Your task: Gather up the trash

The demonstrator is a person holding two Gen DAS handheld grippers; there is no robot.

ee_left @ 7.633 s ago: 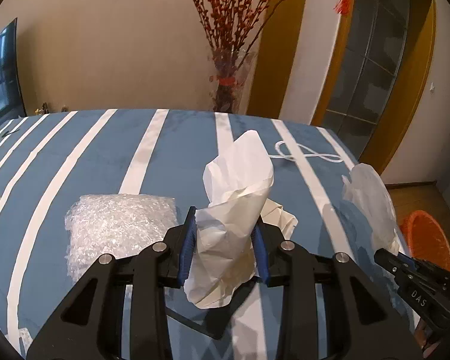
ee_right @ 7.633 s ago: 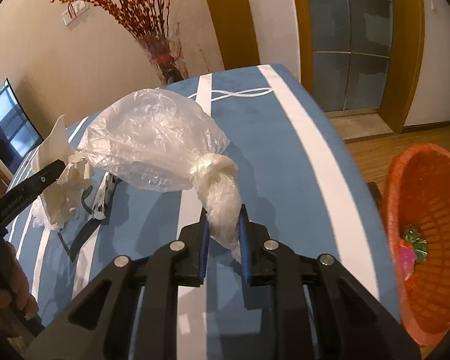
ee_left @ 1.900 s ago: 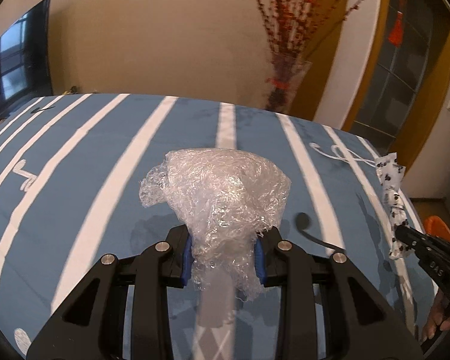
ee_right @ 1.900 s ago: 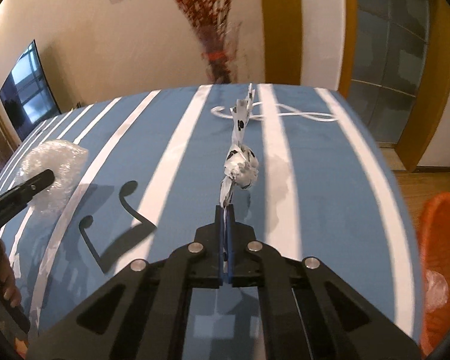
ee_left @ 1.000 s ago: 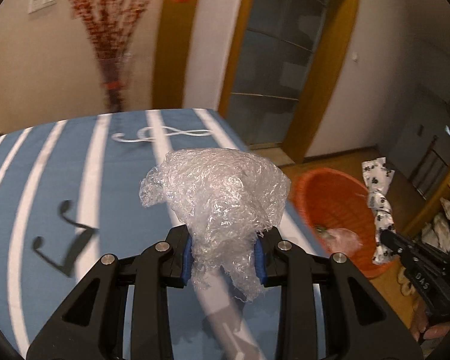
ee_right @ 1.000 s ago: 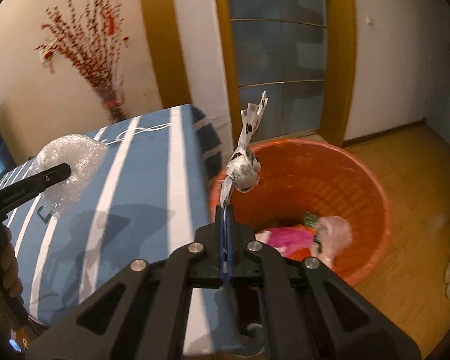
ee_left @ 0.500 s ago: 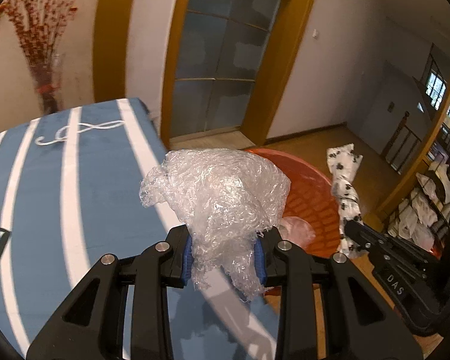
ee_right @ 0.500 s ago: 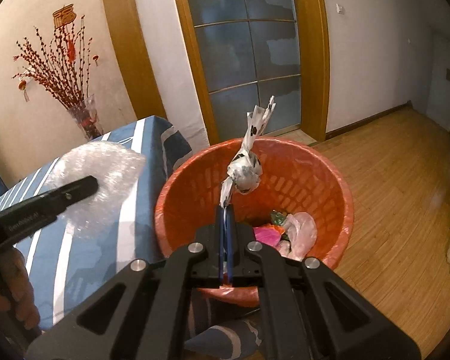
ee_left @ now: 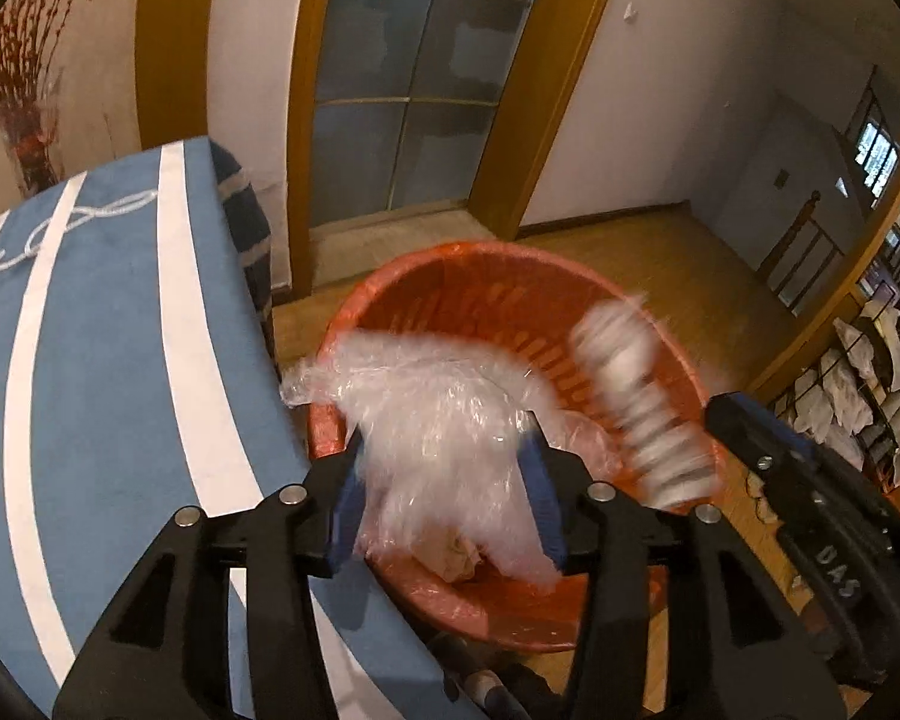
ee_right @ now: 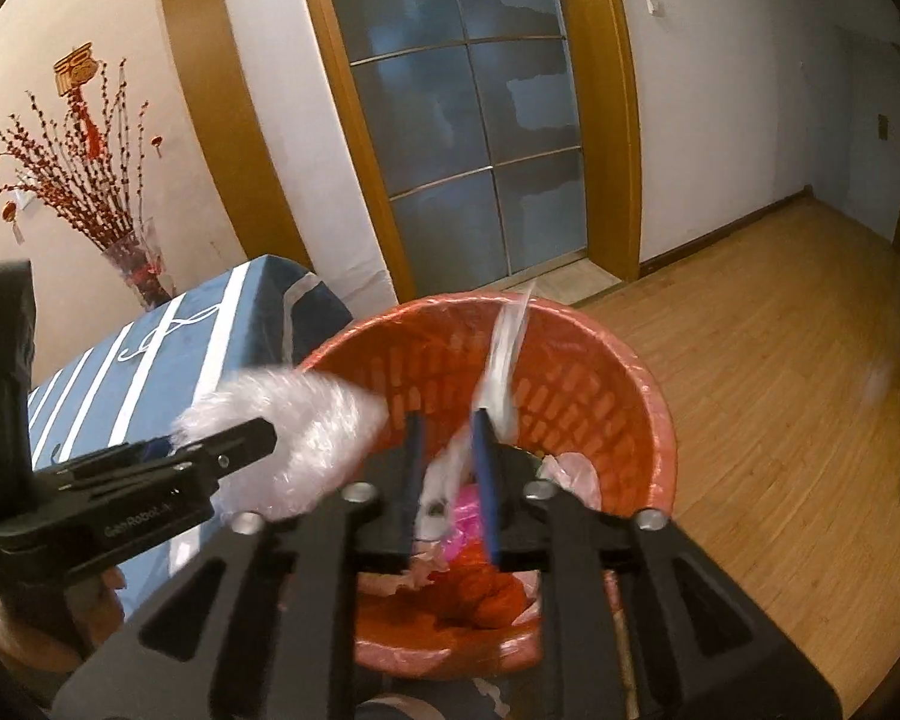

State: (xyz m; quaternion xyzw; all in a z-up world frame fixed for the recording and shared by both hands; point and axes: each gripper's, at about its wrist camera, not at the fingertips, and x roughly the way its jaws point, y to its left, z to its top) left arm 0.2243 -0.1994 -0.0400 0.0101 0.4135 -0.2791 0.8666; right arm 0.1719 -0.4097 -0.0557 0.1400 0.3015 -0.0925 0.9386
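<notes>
An orange trash basket [ee_left: 480, 276] stands on the floor beside the table; it also shows in the right wrist view [ee_right: 636, 372]. My left gripper [ee_left: 444, 480] is open over the basket, and the clear bubble wrap [ee_left: 438, 414] is slipping out blurred between its jaws. It also shows in the right wrist view [ee_right: 306, 420]. My right gripper [ee_right: 447, 456] is open over the basket. The white black-spotted wrapper [ee_right: 504, 354] is falling, blurred, past its right finger; it also shows in the left wrist view [ee_left: 636, 396]. Trash lies inside the basket.
The blue white-striped table [ee_left: 102, 360] lies to the left of the basket. A vase of red branches [ee_right: 90, 180] stands by the wall. Glass doors [ee_right: 462, 114] are behind. Wooden floor [ee_right: 780, 324] spreads to the right.
Both grippers have opened over the basket. The bubble wrap and the spotted wrapper have been let go and are dropping into it.
</notes>
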